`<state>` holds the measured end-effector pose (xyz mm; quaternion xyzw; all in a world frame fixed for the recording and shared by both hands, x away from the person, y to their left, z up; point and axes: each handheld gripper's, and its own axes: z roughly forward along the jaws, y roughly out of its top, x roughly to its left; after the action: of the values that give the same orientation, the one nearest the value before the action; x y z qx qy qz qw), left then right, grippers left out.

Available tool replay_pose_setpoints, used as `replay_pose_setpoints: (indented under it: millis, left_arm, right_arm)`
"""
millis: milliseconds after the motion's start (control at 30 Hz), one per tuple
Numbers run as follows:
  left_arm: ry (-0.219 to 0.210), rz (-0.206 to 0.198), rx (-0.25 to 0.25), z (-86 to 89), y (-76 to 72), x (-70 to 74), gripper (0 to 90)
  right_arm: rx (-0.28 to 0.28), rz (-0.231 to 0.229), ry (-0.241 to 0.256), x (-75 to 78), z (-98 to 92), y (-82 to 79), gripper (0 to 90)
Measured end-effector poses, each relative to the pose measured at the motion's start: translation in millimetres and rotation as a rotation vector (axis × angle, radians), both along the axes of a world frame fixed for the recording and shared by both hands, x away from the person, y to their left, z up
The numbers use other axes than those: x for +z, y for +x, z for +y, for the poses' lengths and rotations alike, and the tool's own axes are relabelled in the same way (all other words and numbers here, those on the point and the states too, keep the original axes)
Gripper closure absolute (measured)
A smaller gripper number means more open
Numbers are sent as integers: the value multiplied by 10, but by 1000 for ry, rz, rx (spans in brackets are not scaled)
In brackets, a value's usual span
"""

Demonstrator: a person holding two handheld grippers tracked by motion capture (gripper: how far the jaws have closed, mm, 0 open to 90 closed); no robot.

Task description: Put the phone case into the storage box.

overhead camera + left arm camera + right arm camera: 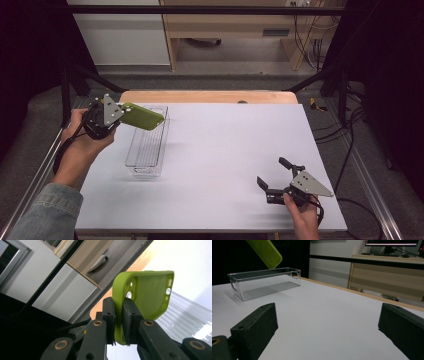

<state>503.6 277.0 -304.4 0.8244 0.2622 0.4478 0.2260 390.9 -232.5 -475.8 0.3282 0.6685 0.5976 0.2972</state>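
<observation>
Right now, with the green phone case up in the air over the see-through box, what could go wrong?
1. The left tool pinches the lime-green soft phone case only by one edge, so the case might twist or slip out.
2. The case hangs over the far end of the narrow clear plastic bin, tilted; let go now, it may hit the rim and land on the white table.
3. The bin looks light; a bump could shove it.

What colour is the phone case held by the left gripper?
Lime green phone case; clearest in the left gripper view.
</observation>
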Motion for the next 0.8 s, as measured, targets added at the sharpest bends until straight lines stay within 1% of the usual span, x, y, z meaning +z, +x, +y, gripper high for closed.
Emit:
replay_pose_setpoints:
  millis: [133,167,200,300,367,500,633,800]
  left_arm:
    - [-7,-6,0,34,1,-8,810]
    - [-2,-7,-2,46,8,-18,810]
    - [-3,-4,3,55,16,-30,810]
    - [-2,-5,4,67,22,-51,810]
    - [10,-10,2,57,19,-62,810]
    - [40,-4,-5,8,17,-102,809]
    - [32,-6,-16,-24,24,-92,809]
    - [76,-11,-29,-83,38,-94,809]
  right_arm:
    - [10,-2,8,-5,11,1,24]
    - [10,-2,8,-5,11,1,24]
    - [8,-2,1,-9,15,3,24]
    - [8,-2,0,-11,17,1,24]
    - [8,-7,0,-9,16,0,24]
    - [13,-10,2,-5,12,-1,24]
    - [14,-11,2,-5,16,-2,24]
    - [18,-12,0,-4,19,-3,24]
